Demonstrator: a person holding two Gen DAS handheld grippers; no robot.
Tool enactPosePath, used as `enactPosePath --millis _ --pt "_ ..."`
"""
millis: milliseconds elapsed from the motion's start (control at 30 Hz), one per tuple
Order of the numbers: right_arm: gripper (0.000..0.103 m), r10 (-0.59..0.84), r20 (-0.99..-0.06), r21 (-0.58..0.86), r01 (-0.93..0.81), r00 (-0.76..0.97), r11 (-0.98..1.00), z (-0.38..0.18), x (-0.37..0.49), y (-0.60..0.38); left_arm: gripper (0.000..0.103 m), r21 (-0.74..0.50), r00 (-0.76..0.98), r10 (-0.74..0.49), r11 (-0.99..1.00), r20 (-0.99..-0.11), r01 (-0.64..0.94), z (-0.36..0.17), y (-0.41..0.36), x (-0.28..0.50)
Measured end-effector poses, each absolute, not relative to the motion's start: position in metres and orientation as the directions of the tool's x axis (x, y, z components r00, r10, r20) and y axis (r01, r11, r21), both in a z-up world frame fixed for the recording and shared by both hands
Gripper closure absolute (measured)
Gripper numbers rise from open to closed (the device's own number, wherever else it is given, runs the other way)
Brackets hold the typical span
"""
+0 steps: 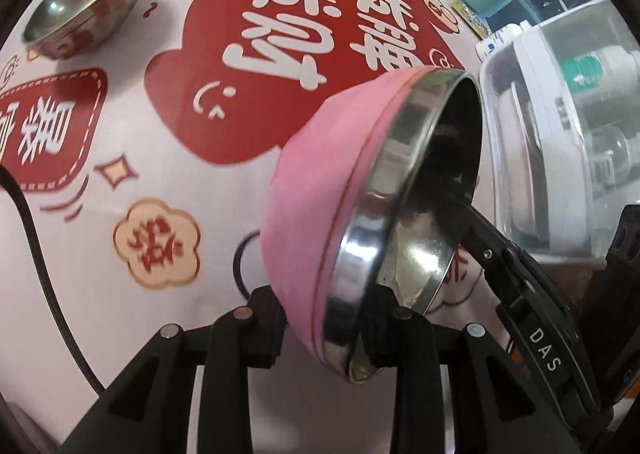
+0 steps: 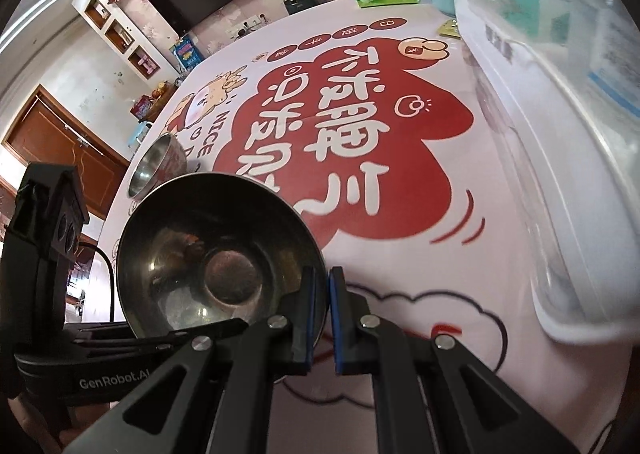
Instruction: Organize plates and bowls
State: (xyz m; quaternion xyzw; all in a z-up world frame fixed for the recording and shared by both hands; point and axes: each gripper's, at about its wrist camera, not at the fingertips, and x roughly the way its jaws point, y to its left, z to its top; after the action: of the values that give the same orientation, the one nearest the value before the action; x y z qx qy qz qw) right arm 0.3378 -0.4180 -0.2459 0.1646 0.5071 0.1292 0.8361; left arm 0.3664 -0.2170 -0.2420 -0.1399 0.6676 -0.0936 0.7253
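Left wrist view: pink bowl [image 1: 320, 190] with a steel rim and lining, tilted on edge above the worktop [image 1: 168, 158], clamped at its rim by the left tongs [image 1: 320, 338]. Right wrist view: its shiny, smudged interior faces up; right tongs [image 2: 323, 318] pinch its rim.

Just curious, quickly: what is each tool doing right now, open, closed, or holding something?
Left tool: closed on the rim of the pink bowl.
Right tool: closed on the same bowl's rim.
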Motion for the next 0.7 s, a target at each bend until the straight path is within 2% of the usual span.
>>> enactPosePath --millis 700 --pt "0.096 0.372 -0.817 0.317 -0.194 0.441 0.928 -0.196 0.236 -0.381 0.073 -0.358 0.126 -0.346 0.929 -0.93 -0.093 -0.196 -0.183 0.254"
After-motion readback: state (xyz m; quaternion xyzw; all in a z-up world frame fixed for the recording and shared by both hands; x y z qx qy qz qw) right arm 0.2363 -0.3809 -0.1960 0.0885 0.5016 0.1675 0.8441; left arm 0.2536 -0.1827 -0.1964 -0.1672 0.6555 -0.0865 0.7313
